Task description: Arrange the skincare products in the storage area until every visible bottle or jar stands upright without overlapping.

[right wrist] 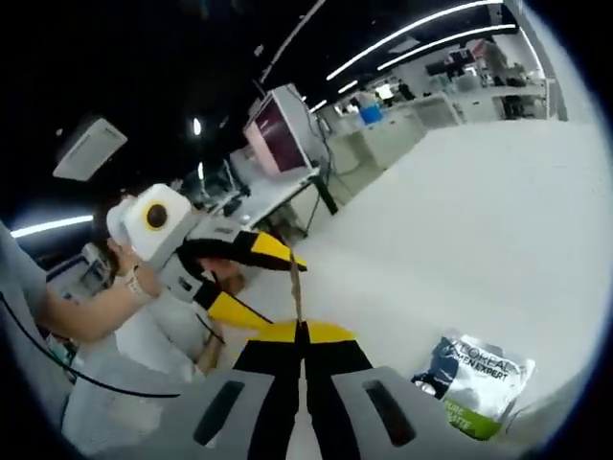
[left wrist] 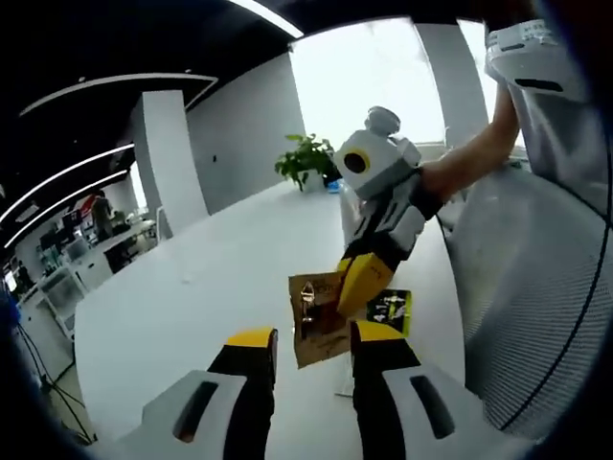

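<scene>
A brown sachet [left wrist: 316, 326] is held up above the white table [left wrist: 172, 307], pinched edge-on by the right gripper [right wrist: 302, 331].

The right jaws are closed on the sachet's edge; the left gripper [left wrist: 311, 350] is held with jaws wide, just short of it. A green-and-white L'Oréal sachet [right wrist: 476, 380] lies flat on the table. The brown sachet is best set down clear of it, not overlapping.

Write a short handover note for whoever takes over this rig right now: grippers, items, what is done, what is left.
Right gripper: shut on the brown sachet, held above the white table.
Left gripper: open, jaws either side of the sachet, not gripping.
L'Oreal Men Expert sachet: lying flat on the table.
Done: one sachet picked up.
Left: stand both sachets upright, apart.
</scene>
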{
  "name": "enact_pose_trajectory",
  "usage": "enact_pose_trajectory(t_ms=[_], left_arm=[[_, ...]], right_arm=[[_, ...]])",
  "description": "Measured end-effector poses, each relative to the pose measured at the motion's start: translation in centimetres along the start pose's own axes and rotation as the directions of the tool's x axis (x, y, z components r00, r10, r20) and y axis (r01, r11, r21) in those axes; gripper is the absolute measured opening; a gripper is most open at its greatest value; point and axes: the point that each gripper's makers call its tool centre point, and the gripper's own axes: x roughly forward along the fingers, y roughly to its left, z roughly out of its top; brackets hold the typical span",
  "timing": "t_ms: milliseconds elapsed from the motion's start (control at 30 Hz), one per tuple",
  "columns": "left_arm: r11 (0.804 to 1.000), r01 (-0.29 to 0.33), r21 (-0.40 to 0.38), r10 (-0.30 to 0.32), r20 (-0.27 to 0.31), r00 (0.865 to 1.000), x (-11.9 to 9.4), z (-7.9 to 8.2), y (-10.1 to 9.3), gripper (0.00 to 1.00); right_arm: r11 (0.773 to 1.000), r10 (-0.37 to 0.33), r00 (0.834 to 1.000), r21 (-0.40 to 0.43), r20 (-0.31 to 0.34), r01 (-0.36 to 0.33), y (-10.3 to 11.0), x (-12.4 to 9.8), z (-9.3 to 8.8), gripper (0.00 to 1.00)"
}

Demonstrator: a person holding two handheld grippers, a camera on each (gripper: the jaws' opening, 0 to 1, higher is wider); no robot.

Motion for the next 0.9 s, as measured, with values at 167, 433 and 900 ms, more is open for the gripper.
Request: enact_pose_trajectory(t_ms=[167,433,900], left_arm=[[0.998,0.060,0.031,-0.059,-0.038,0.998,0.5,-0.3,-1.2,0.21],[0.992,0.129,0.018,-0.128,-0.051,0.991,0.9,-0.5,-2.5,0.11],[0.983,0.181,0.012,-0.180,-0.047,0.982,1.1,-0.5,-4.2,0.00]], right_arm=[[0.995,0.019,0.999,-0.101,-0.027,-0.022,0.7,-0.5,-0.3,0.01],[0.959,0.047,0.993,-0.275,-0.106,-0.075,1.8,-1.1,-1.2,0.01],[0.913,0.050,0.986,-0.393,-0.160,-0.111,1.9,-1.8,-1.8,0.01]])
